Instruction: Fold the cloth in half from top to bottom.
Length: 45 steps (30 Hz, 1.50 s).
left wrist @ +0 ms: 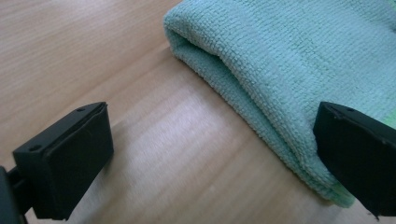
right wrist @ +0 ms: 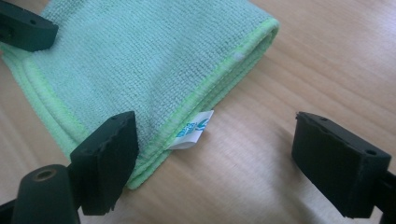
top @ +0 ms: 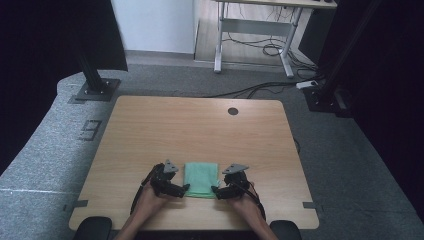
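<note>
A folded light-green microfibre cloth [top: 201, 179] lies flat near the front edge of the wooden table [top: 200, 125]. My left gripper [top: 185, 189] is at its left side and my right gripper [top: 216, 191] at its right side, both low over the table. In the left gripper view the left gripper [left wrist: 212, 123] is open, one jaw above the folded edge of the cloth [left wrist: 280, 56] and the other over bare wood. The right gripper [right wrist: 219, 133] is open too, one jaw over the near hemmed corner of the cloth [right wrist: 140, 56], beside a small white label [right wrist: 194, 130].
A round cable hole [top: 233, 111] sits near the table's far edge. A black stand base [top: 95, 90] rests on the carpet at the far left. A white desk frame [top: 255, 30] and floor cables [top: 260, 89] lie beyond the table.
</note>
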Motion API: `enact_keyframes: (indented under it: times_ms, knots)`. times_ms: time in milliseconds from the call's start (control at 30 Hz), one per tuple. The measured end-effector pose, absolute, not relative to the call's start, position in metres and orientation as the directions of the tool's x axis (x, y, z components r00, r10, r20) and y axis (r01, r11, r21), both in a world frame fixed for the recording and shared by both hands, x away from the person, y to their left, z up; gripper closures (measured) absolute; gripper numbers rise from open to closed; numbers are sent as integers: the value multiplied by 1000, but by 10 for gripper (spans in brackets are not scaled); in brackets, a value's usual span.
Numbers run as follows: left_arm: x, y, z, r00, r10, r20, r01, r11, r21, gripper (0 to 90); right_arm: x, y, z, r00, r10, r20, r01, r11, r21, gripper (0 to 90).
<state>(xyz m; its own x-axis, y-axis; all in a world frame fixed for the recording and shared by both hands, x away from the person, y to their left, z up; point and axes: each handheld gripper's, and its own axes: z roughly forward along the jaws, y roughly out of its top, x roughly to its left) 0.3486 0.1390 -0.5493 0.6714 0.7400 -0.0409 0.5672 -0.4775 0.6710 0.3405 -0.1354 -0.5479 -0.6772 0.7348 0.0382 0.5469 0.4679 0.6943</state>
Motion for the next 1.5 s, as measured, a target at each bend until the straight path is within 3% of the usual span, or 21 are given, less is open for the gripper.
enact_keyframes:
  times_ms: [1500]
  knots:
    - [448, 136, -549, 601, 798, -44, 608, -421, 673, 0, 438, -136, -551, -615, 787, 41, 564, 402, 721, 142]
